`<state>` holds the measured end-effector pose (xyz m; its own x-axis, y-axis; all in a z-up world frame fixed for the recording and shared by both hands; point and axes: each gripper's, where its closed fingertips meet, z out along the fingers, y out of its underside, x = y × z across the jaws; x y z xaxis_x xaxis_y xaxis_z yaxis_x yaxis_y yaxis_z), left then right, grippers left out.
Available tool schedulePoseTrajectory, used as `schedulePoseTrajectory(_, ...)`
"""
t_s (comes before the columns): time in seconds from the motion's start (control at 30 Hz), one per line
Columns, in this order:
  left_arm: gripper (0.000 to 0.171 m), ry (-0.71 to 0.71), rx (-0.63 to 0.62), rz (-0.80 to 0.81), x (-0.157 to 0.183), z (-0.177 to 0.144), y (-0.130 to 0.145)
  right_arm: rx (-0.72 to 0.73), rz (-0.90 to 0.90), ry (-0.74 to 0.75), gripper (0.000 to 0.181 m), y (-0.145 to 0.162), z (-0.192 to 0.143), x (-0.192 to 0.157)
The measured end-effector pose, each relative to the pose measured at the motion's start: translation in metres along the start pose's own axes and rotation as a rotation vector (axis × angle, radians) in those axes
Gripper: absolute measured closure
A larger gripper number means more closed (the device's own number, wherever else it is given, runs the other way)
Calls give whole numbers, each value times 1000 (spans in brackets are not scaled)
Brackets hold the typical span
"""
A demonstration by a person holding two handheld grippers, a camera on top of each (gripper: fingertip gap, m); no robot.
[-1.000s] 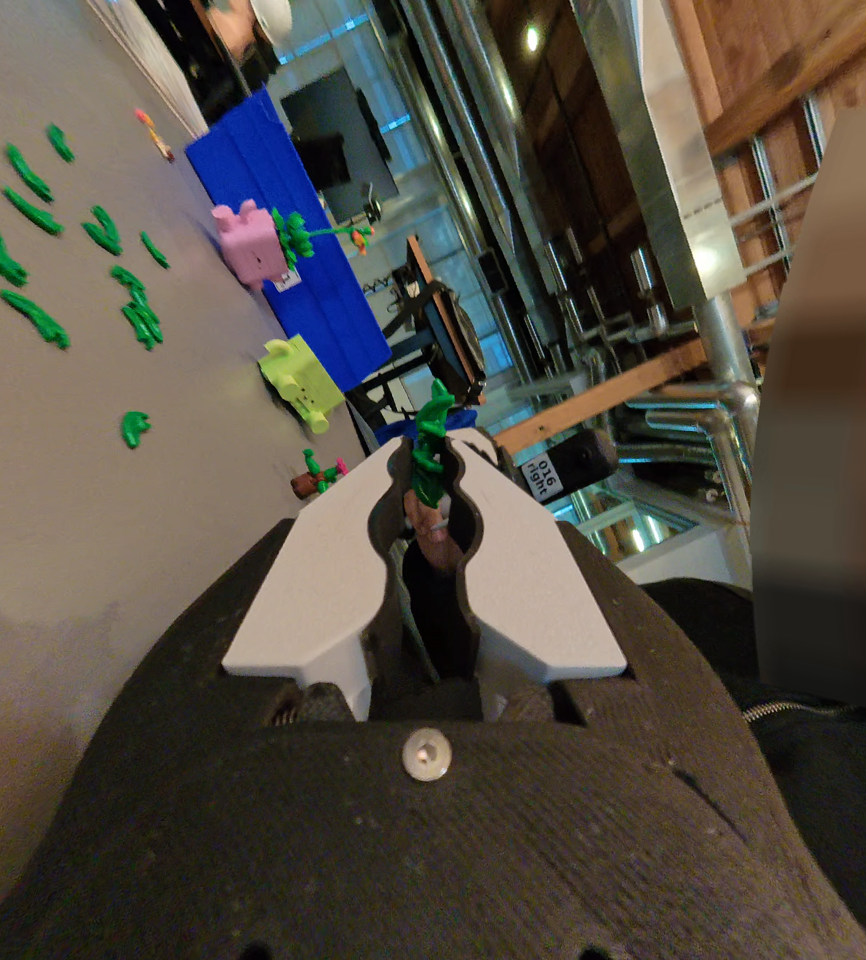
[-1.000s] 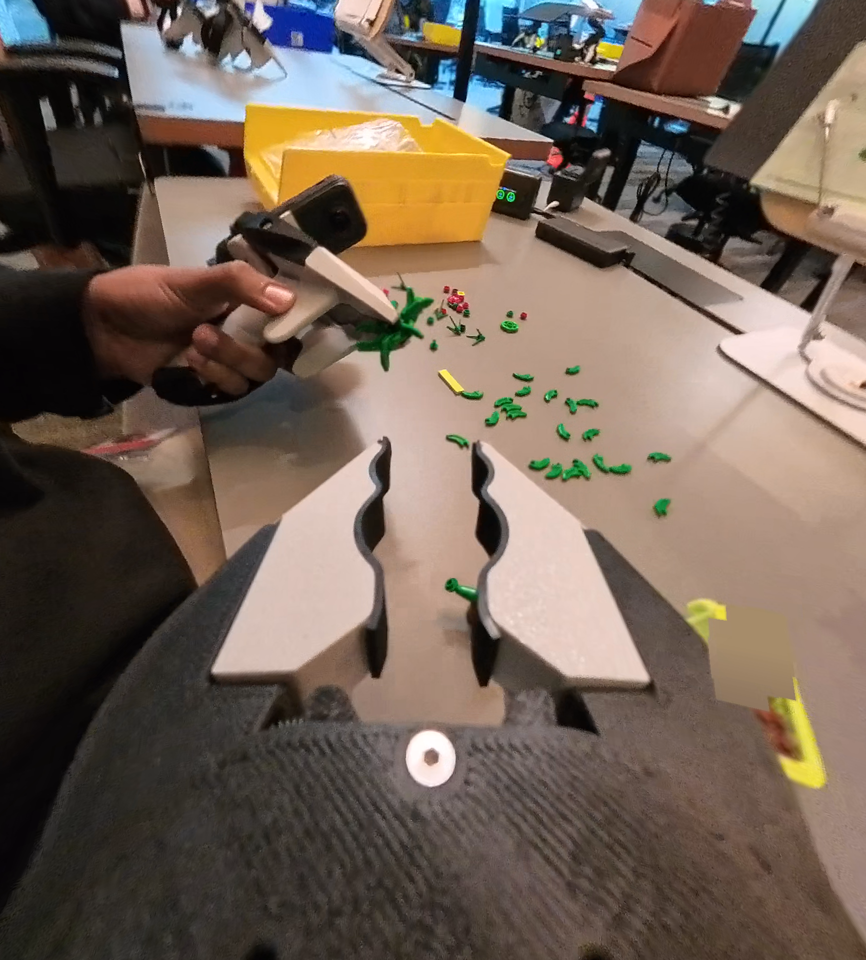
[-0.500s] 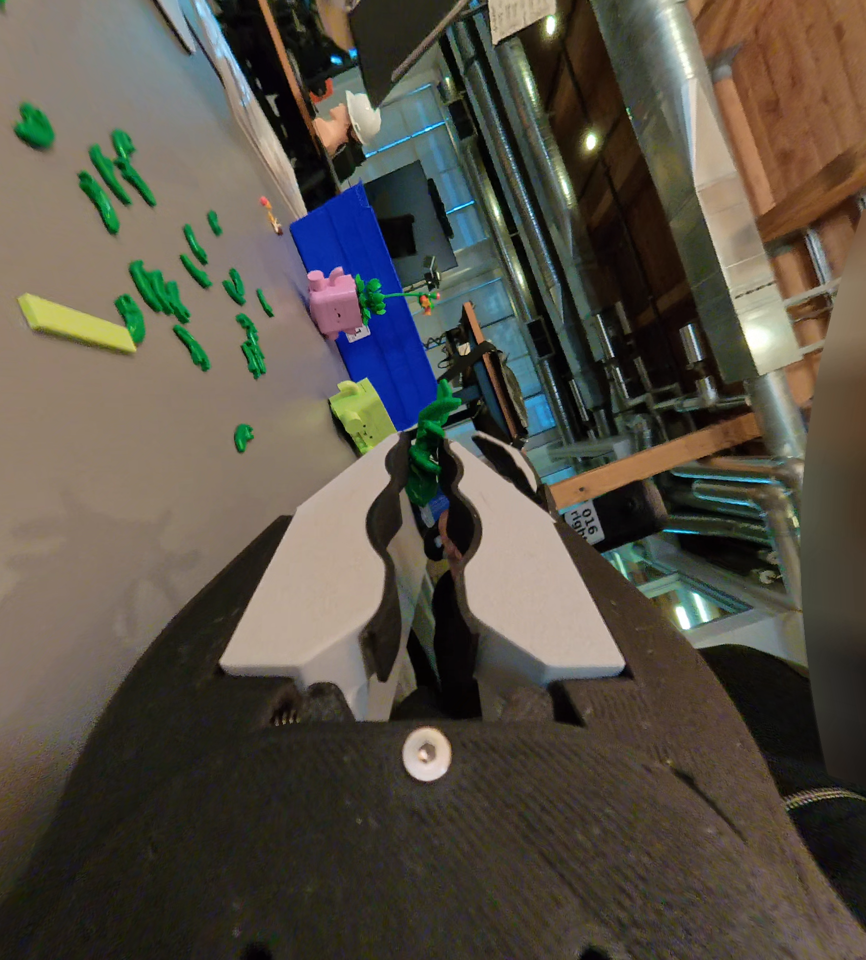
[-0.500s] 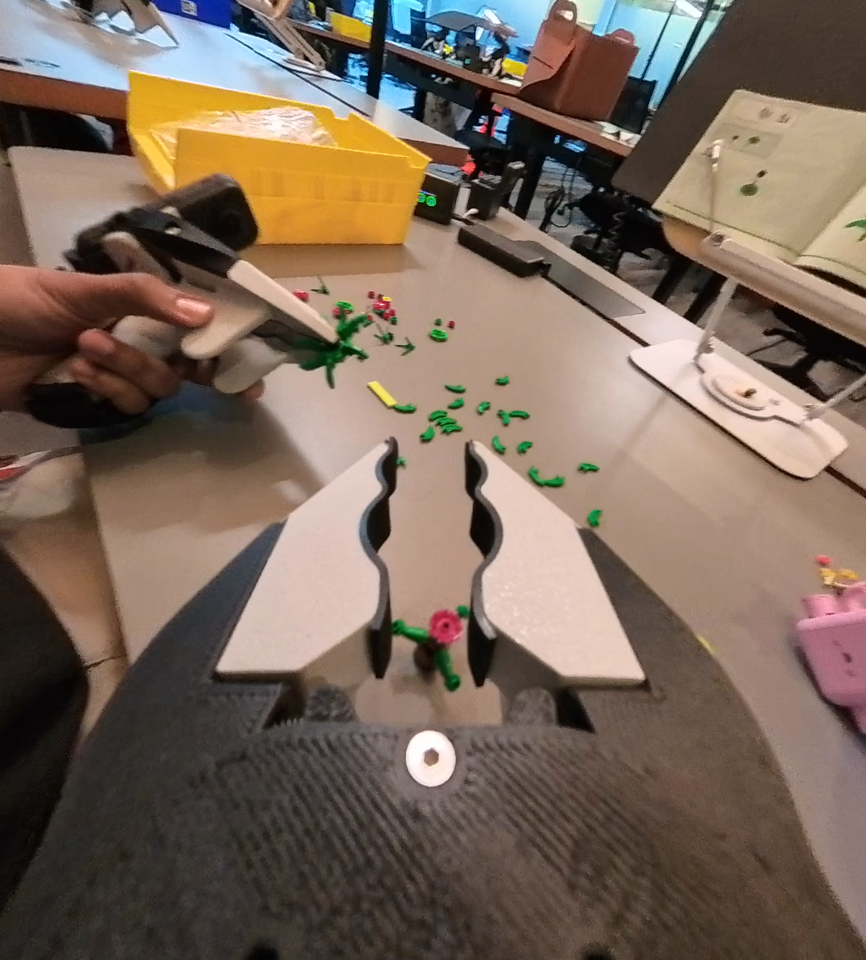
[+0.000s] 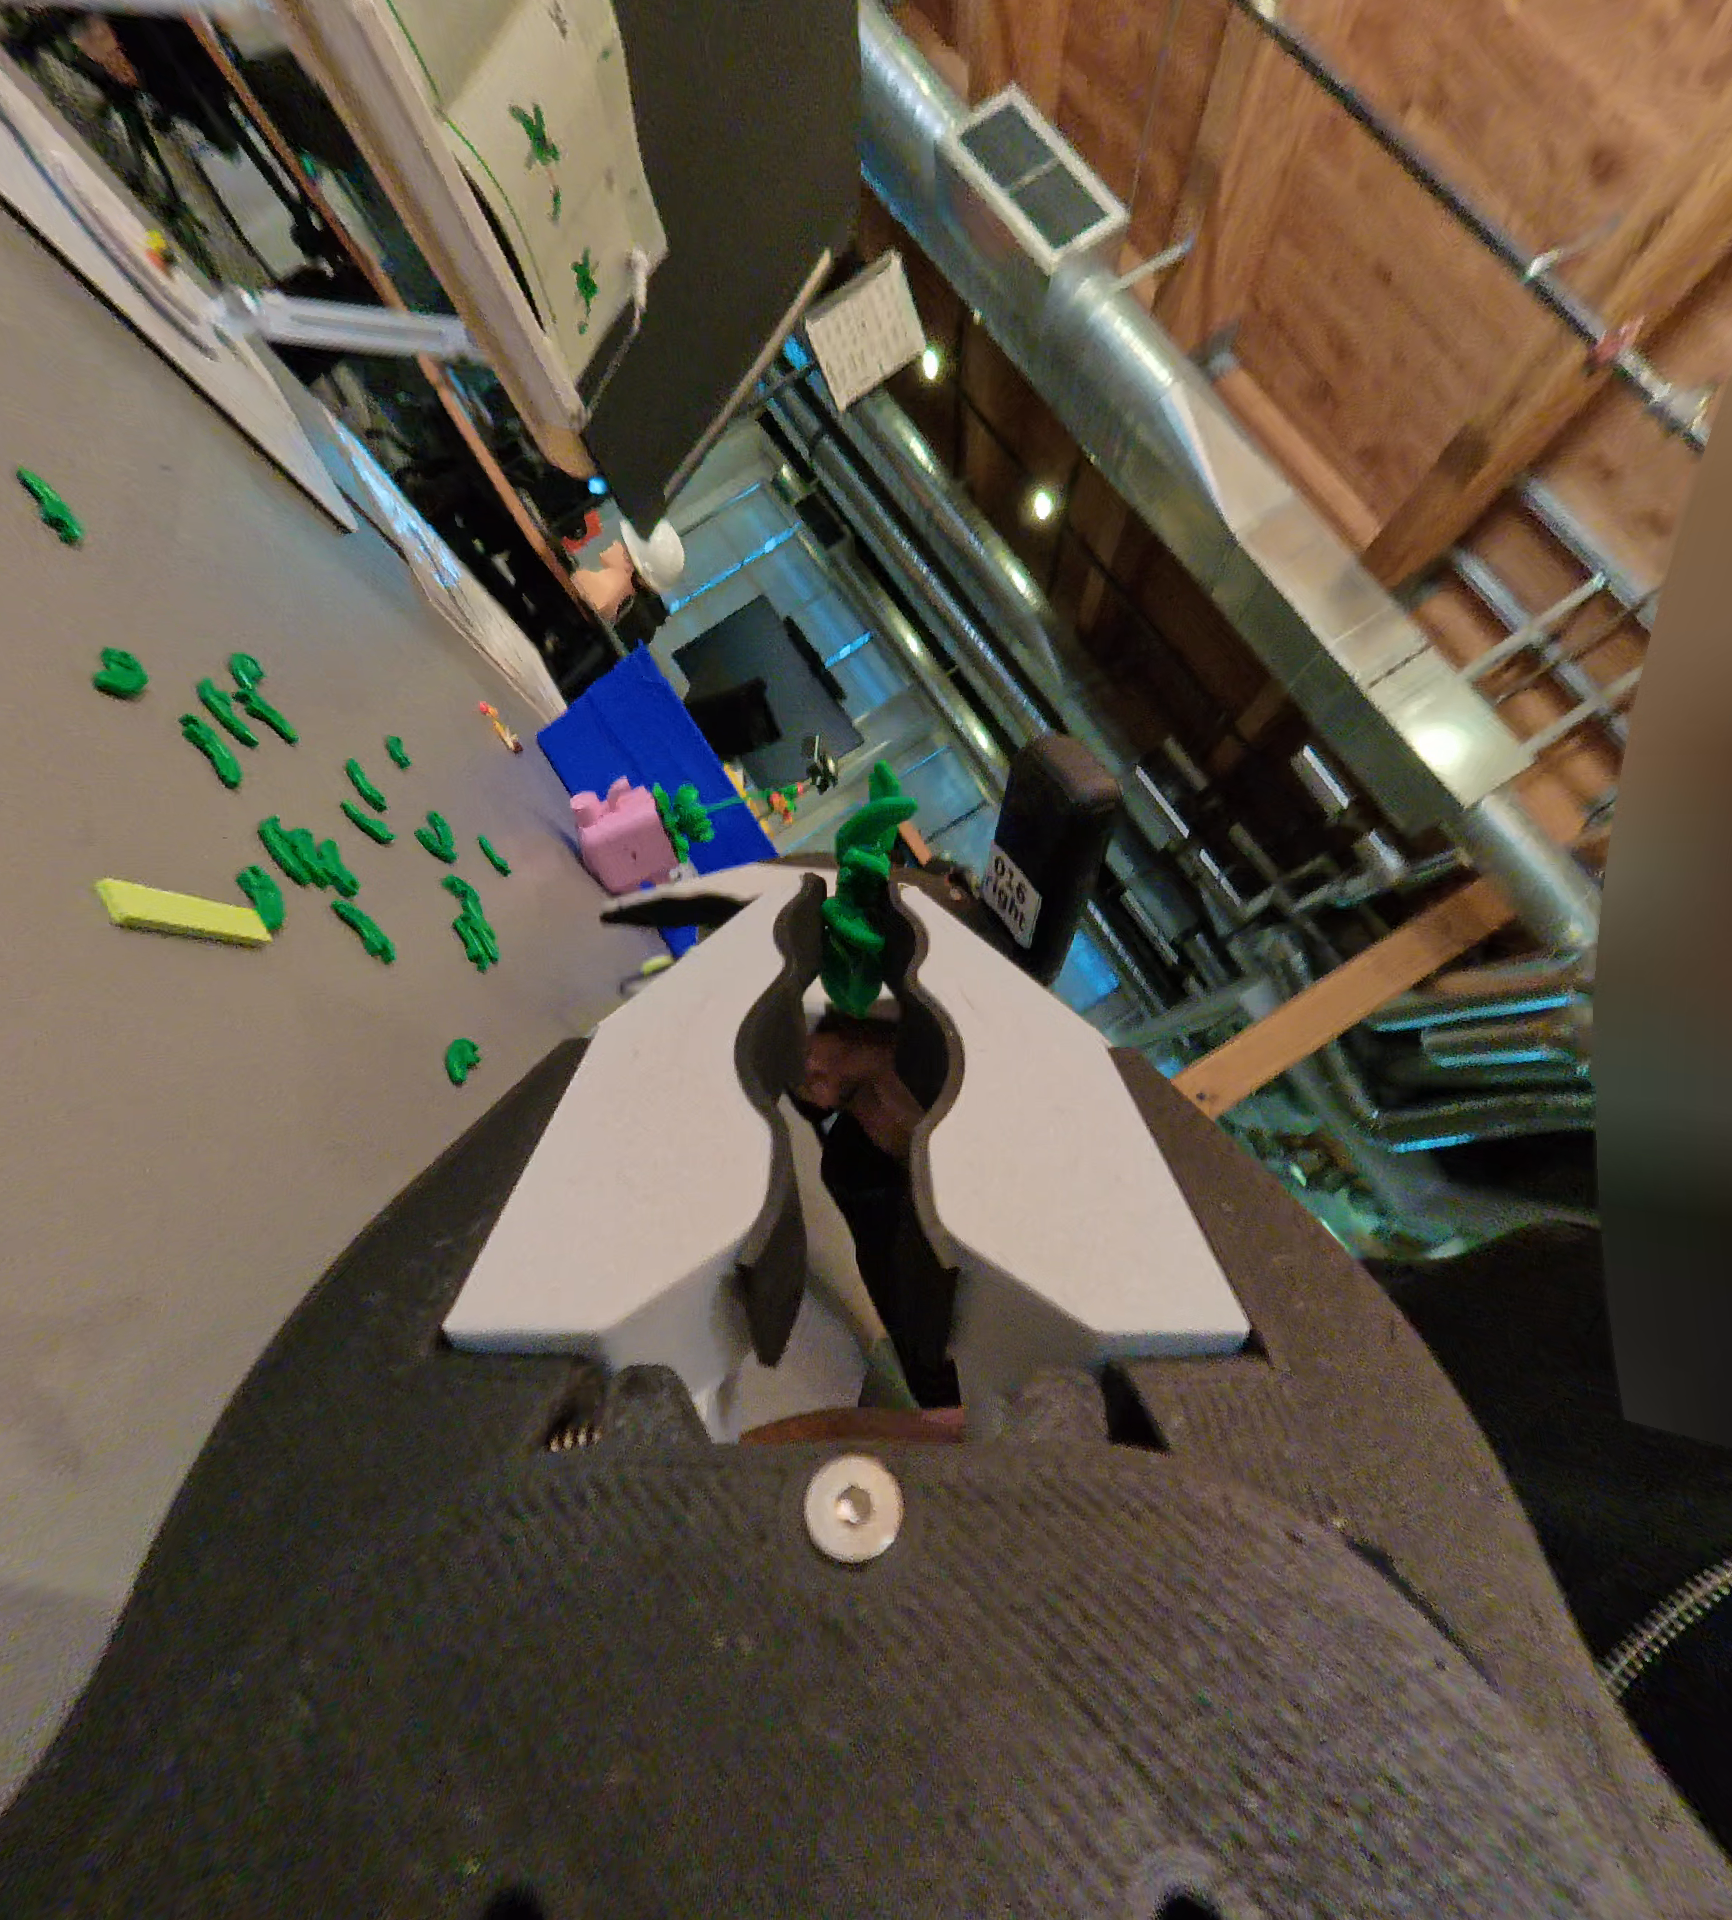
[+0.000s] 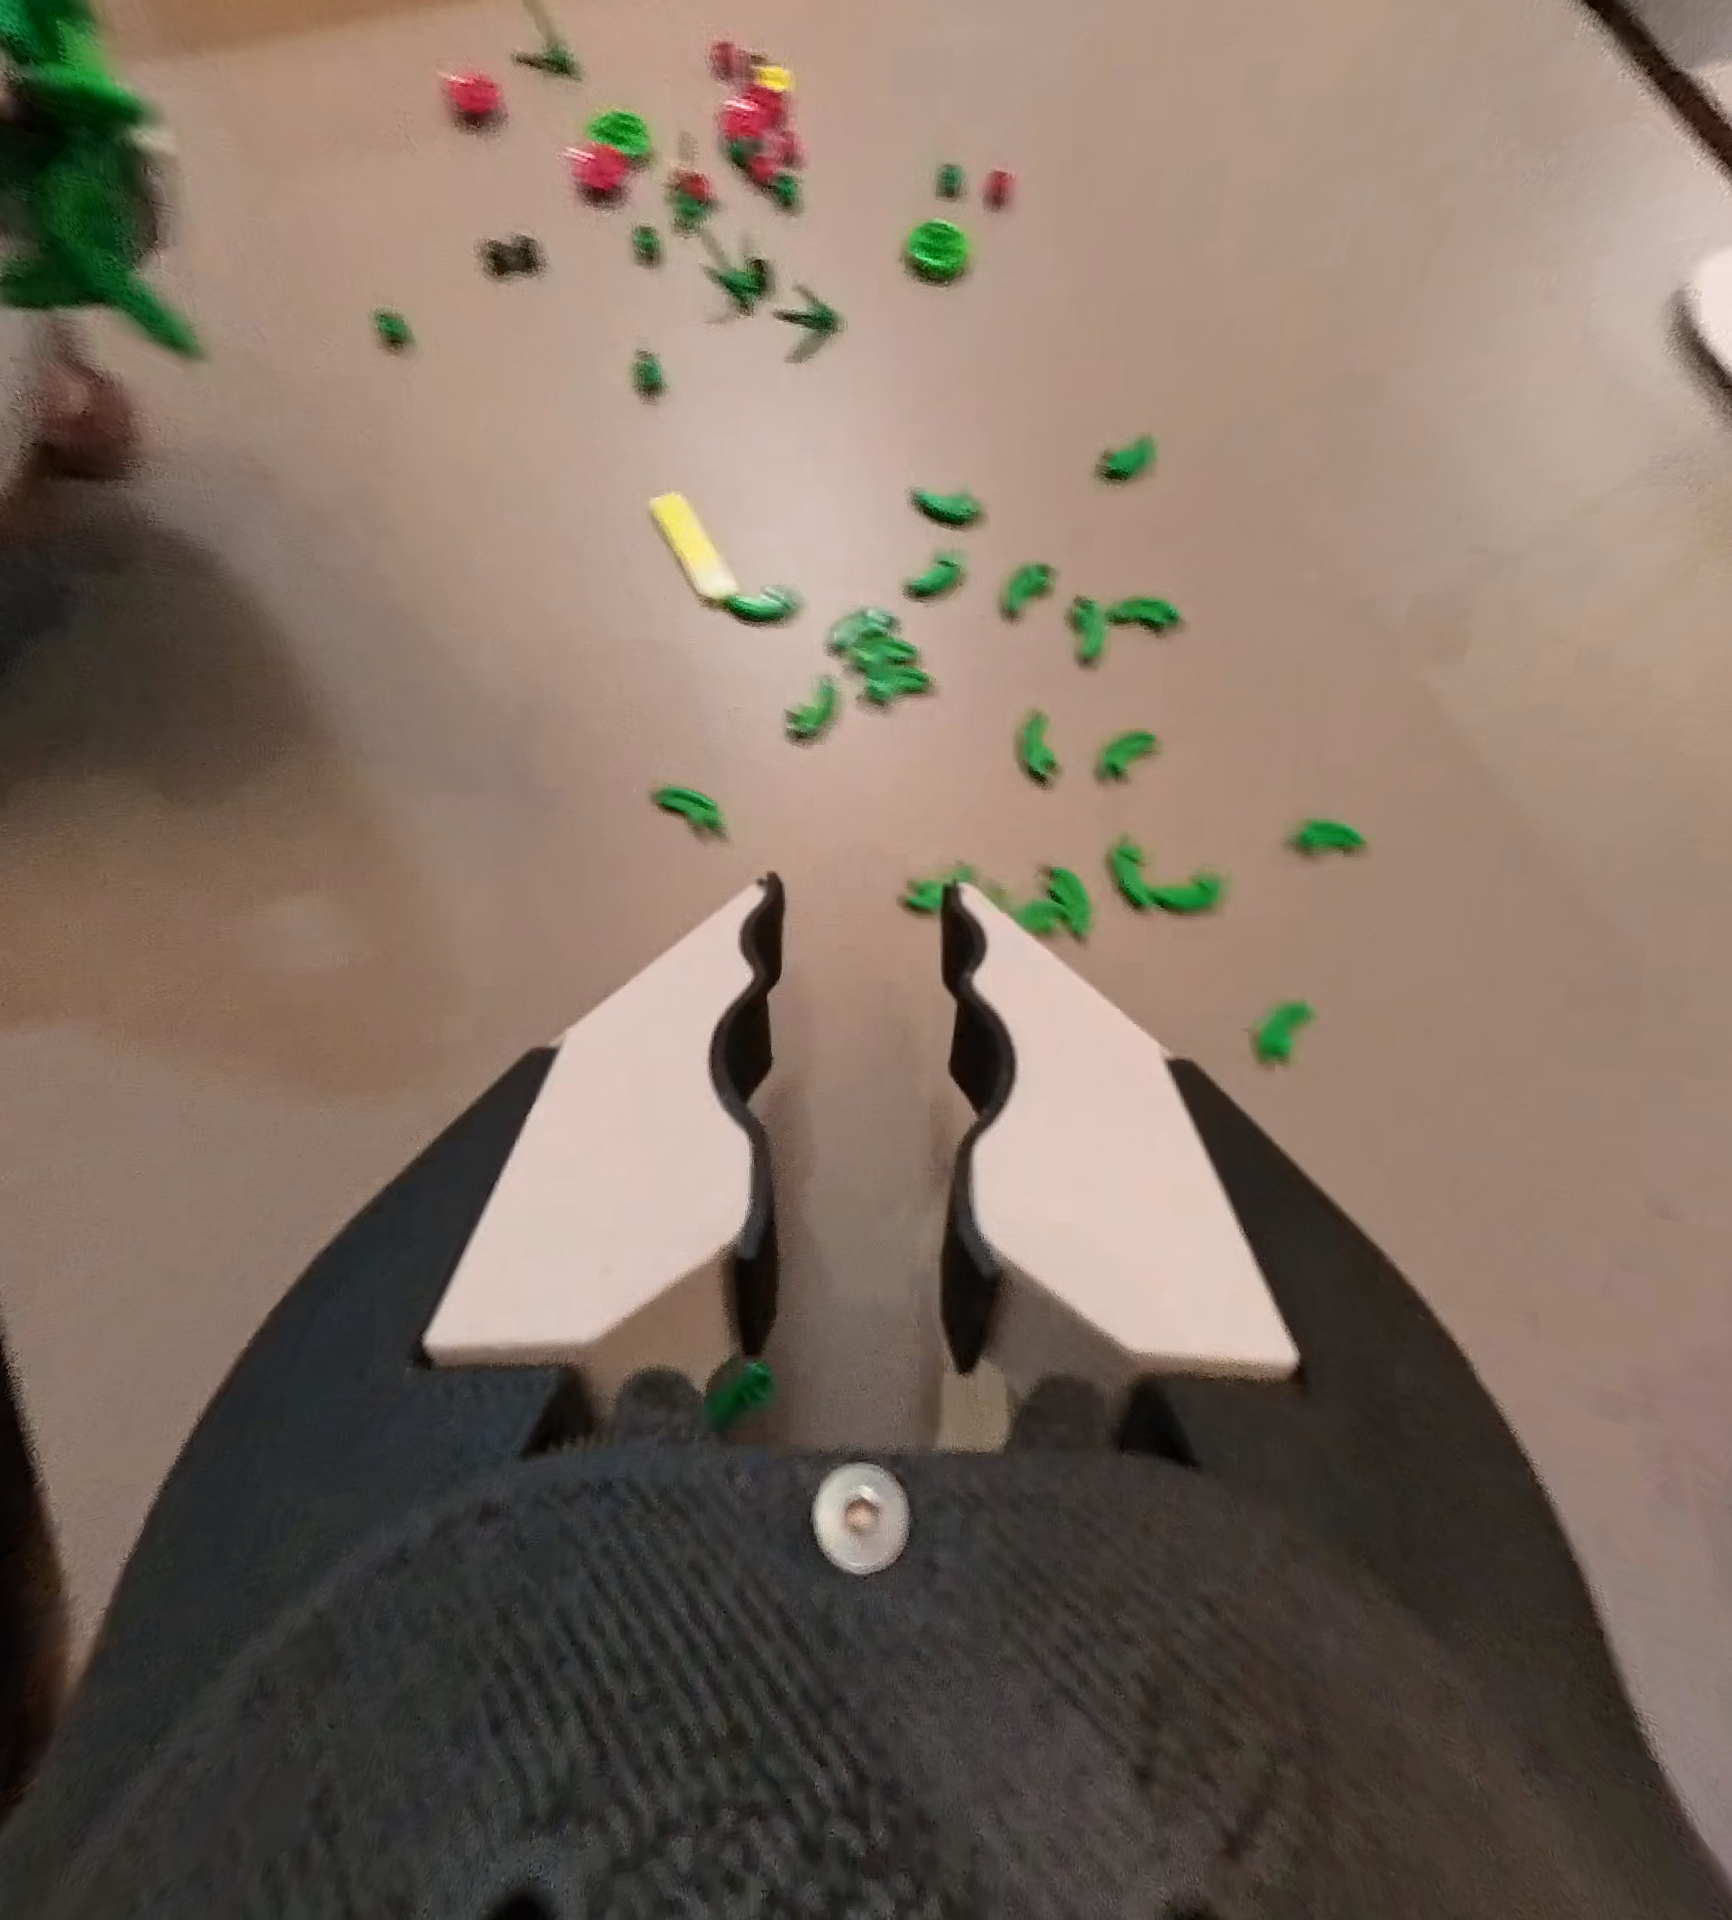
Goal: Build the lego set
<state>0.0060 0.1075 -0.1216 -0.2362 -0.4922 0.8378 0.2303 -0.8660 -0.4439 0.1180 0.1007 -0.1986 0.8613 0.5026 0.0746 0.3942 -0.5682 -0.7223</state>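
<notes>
Down tips the right hand-held gripper (image 6: 862,899), its view now filled by bench (image 6: 1361,436) instead of the room, blurred, fingers apart and empty. Loose green leaf pieces (image 6: 1038,748) scatter across the middle of that frame, red bits (image 6: 758,114) at the top, a yellow strip (image 6: 690,545) between them. Left hand-held gripper (image 5: 857,894), rolled sideways, is clamped on a green leafy stem (image 5: 862,894) at frame centre. Bench runs up the left; pink block (image 5: 623,836) and blue bin (image 5: 633,748) beyond, silver ducts (image 5: 1153,436) and wooden panels (image 5: 1413,208) upper right.
</notes>
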Motion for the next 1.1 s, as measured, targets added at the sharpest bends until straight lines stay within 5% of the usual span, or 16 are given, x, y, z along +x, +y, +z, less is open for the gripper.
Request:
schedulePoseTrajectory(0.13, 164, -33, -2, 6, -9, -4, -2, -49, -138, -153, 157, -8, 17, -36)
schedulePoseTrajectory(0.33, 164, -46, -60, -24, -16, -2, 6, -220, -232, -218, 154, 3, 45, -42)
schedulePoseTrajectory(0.67, 164, -49, -69, -48, -20, -1, 6, -312, -296, -347, 153, 27, 19, -92)
schedulePoseTrajectory(0.87, 164, -58, -33, -39, -21, -3, 1, -223, -330, -115, 151, 6, 21, -68)
schedulePoseTrajectory(1.0, 164, -77, -32, -16, -23, -3, -2, -272, -83, -129, 148, 0, 44, -59)
schedulePoseTrajectory(1.1, 164, -89, -29, 9, -23, -4, -4, -274, -68, -135, 155, -2, 52, -60)
